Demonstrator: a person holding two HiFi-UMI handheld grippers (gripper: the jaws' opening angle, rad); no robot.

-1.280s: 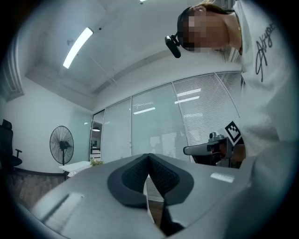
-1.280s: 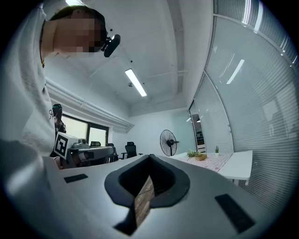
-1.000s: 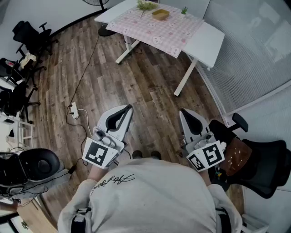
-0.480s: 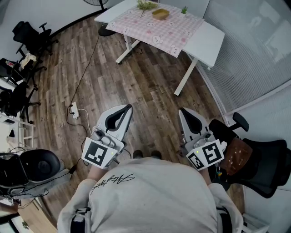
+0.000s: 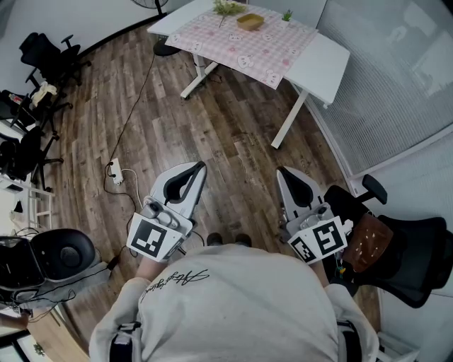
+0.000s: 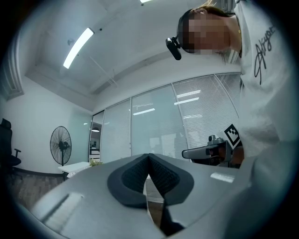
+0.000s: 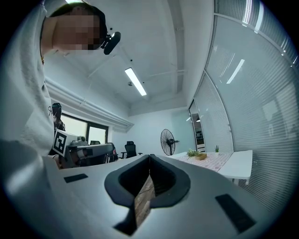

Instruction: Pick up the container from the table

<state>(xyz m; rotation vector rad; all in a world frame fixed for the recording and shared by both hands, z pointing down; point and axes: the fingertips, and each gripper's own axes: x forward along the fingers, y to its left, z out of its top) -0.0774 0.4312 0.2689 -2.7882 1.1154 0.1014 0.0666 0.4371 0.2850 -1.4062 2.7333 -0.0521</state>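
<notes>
The container [image 5: 249, 22], a small tan bowl, sits on the pink checked cloth of a white table [image 5: 322, 60] far across the room. In the right gripper view the container [image 7: 201, 157] shows small on that table [image 7: 236, 164]. My left gripper [image 5: 200, 167] and right gripper [image 5: 283, 172] are held side by side in front of the person's chest, over the wooden floor and far from the table. Both are shut with nothing between the jaws, as the left gripper [image 6: 149, 156] and right gripper [image 7: 150, 158] show in their own views.
A green plant [image 5: 228, 8] and a tiny pot [image 5: 287, 15] stand near the container. Black office chairs [image 5: 49, 53] line the left, another chair [image 5: 400, 258] stands close at the right. A power strip [image 5: 115, 172] and its cable lie on the floor. A standing fan [image 7: 167, 140] is beside the table.
</notes>
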